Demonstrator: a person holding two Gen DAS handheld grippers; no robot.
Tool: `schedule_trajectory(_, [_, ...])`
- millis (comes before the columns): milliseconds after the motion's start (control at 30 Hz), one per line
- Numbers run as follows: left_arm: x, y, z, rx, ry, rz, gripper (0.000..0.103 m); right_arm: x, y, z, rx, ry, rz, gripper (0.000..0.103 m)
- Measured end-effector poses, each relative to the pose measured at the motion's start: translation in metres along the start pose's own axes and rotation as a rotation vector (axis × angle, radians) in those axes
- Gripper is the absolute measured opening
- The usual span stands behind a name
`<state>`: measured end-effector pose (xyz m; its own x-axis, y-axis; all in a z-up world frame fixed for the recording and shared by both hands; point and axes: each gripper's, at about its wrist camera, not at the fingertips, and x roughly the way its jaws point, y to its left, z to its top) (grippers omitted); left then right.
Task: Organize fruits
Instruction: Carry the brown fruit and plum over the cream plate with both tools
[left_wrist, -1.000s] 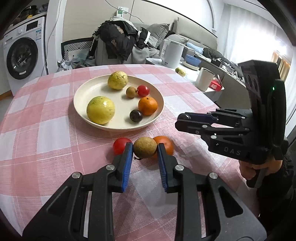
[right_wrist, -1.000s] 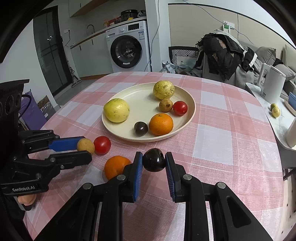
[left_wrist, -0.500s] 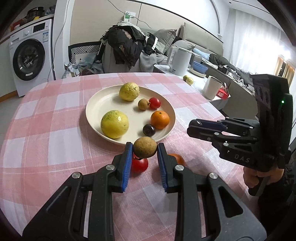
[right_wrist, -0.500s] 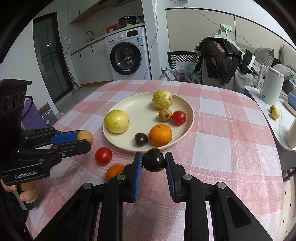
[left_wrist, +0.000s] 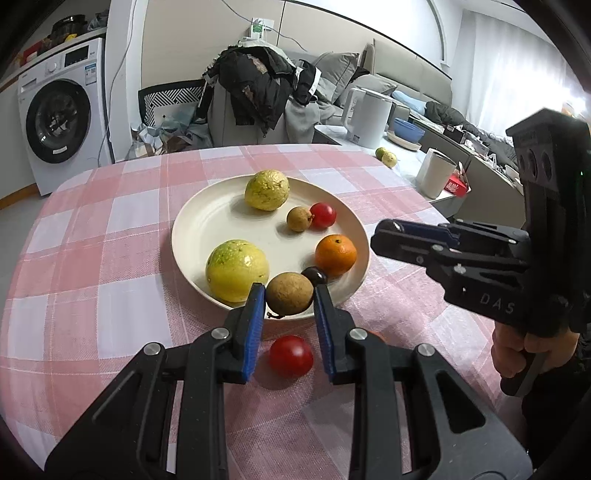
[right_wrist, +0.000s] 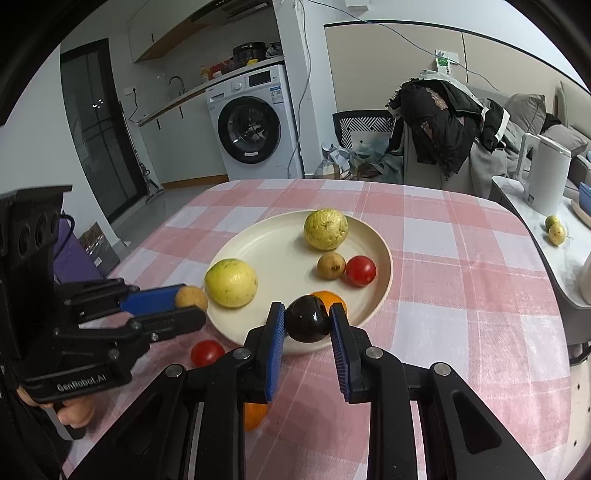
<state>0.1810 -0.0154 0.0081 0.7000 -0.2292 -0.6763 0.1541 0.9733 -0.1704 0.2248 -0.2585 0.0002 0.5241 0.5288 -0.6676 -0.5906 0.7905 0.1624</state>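
Left wrist view: our left tongs (left_wrist: 289, 301) pinch a brown fruit (left_wrist: 289, 298) at frame centre, over the near rim of the plate (left_wrist: 207, 218). A tomato (left_wrist: 290, 355) lies on the worktop (left_wrist: 92, 295) below.

Right wrist view: our right tongs (right_wrist: 307, 322) pinch a dark plum (right_wrist: 307, 319) at lower centre, over the plate's near edge, an orange (right_wrist: 327, 297) behind it.

Washing machine (right_wrist: 253, 127) sits at ten o'clock beyond the pink checked desk (right_wrist: 461, 295). A chair heaped with dark clothes (right_wrist: 439, 122) stands at one o'clock. White kettle (right_wrist: 546, 173) at two o'clock on a side counter (right_wrist: 561, 258).
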Motion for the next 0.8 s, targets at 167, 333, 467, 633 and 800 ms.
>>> schedule_trajectory(167, [0.008, 0.001, 0.002, 0.000, 0.009, 0.005, 0.024, 0.007, -0.002, 0.007, 0.011, 0.001, -0.004, 0.025])
schedule_trajectory(333, [0.016, -0.001, 0.003, 0.004, 0.017, 0.011, 0.024, 0.013, -0.004, 0.011, 0.014, 0.005, -0.001, 0.025])
schedule_trajectory(467, [0.022, 0.001, 0.003, -0.001, 0.031, 0.008, 0.024, 0.020, -0.004, 0.014, 0.009, 0.013, -0.003, 0.025])
schedule_trajectory(633, [0.030, 0.007, 0.003, -0.010, 0.045, 0.014, 0.024, 0.025, -0.003, 0.016, 0.004, 0.020, 0.000, 0.025])
schedule_trajectory(800, [0.034, 0.012, 0.006, -0.020, 0.045, 0.018, 0.024, 0.032, -0.002, 0.019, 0.004, 0.023, 0.000, 0.025])
